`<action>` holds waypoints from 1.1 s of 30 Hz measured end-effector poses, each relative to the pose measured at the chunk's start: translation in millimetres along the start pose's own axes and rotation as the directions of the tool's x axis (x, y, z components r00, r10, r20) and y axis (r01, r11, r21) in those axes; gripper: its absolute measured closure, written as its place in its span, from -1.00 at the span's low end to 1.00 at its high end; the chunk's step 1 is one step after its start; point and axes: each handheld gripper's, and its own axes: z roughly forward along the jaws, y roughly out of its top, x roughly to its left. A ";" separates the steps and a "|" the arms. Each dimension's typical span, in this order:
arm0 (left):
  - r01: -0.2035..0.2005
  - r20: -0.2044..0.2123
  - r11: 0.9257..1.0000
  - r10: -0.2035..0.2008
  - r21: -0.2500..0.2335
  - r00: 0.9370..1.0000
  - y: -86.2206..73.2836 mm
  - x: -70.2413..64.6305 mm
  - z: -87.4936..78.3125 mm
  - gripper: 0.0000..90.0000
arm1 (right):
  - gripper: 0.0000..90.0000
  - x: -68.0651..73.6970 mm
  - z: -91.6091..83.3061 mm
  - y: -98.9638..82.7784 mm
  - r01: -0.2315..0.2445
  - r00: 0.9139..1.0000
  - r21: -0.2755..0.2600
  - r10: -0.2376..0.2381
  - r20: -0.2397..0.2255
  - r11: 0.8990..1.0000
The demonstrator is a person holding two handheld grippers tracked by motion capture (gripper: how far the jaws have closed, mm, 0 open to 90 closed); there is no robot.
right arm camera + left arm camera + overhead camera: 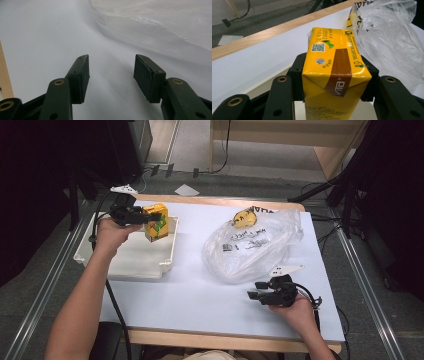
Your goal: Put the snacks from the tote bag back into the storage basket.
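Over the white tray (131, 262) at the left of the surface (200, 290), the left gripper (142, 215) is clamping a yellow drink carton (156, 222) by its two broad sides, its jaws pressing in just below the folded top. The carton is standing upright at the tray's far right corner; whether its base is resting on the tray floor or hanging just above it is hard to tell from the pictures. Gripping near the top appears to be keeping the carton vertical and the foil straw hole (320, 61) facing up. From the left gripper view, the carton (335, 72) is sitting squarely between the jaws, with the plastic bag (387, 42) beyond it.

Near the front right edge, the right gripper (256, 290) is waiting low over the surface with its jaws standing well apart and holding nothing, pointing leftward beside the clear plastic bag (255, 247). That bag is lying crumpled in the middle, a yellow item (245, 217) showing at its far end. The idle hand is probably staying close to steady or open the bag.
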 end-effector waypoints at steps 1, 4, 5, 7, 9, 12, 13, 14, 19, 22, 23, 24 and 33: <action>0.000 -0.003 1.000 0.000 0.000 1.000 -0.9 0.6 0.6 0.17 | 0.05 -0.2 -0.1 0.0 0.001 1.000 0.001 -0.001 0.000 1.000; 0.004 -0.013 1.000 -0.004 0.006 1.000 -4.2 3.0 3.1 0.17 | 0.05 -0.6 0.1 0.1 0.000 1.000 0.002 0.000 -0.001 1.000; 0.007 -0.016 1.000 -0.007 0.004 1.000 -5.5 3.8 4.2 0.17 | 0.05 -0.5 0.2 0.1 0.000 1.000 0.003 0.000 0.000 1.000; 0.014 -0.015 1.000 -0.014 0.004 1.000 -8.3 5.8 5.9 0.17 | 0.05 -0.5 0.2 0.2 0.001 1.000 0.003 -0.001 0.000 1.000; 0.020 -0.025 1.000 -0.020 0.003 0.999 -10.6 6.1 8.6 0.17 | 0.05 -0.4 0.3 0.3 0.001 1.000 0.003 -0.001 -0.001 1.000; 0.016 -0.034 1.000 -0.016 0.009 0.999 -13.3 4.9 13.8 0.17 | 0.05 -0.2 0.4 0.2 0.000 1.000 0.005 0.000 -0.001 1.000; 0.019 -0.026 1.000 -0.019 0.007 0.999 -14.4 5.0 15.4 0.17 | 0.05 -0.2 0.2 0.3 0.001 1.000 0.004 -0.001 0.001 1.000; 0.024 -0.022 1.000 -0.024 0.006 0.999 -15.3 5.2 17.2 0.17 | 0.05 -0.2 0.1 0.3 0.002 1.000 0.003 -0.002 0.000 1.000; 0.017 -0.034 1.000 -0.017 0.016 0.999 -17.5 5.8 24.2 0.17 | 0.05 -0.9 -0.4 0.0 0.005 1.000 0.001 -0.005 -0.001 1.000; 0.034 -0.028 0.999 -0.034 0.004 0.999 -19.5 6.7 26.4 0.17 | 0.05 -0.8 -0.4 0.0 0.005 1.000 0.000 -0.005 -0.002 1.000; 0.041 -0.028 0.999 -0.041 0.002 0.999 -21.9 7.7 29.5 0.17 | 0.05 -0.4 -0.5 0.1 0.002 1.000 0.001 -0.002 -0.002 1.000; 0.040 -0.033 0.999 -0.040 0.000 0.999 -23.5 8.1 31.4 0.17 | 0.05 -0.6 -0.5 0.0 0.005 1.000 0.000 -0.005 -0.002 1.000; 0.036 -0.059 0.999 -0.035 0.003 0.998 -31.7 11.1 44.2 0.17 | 0.05 -0.5 -0.1 0.1 0.000 1.000 0.004 0.000 0.001 1.000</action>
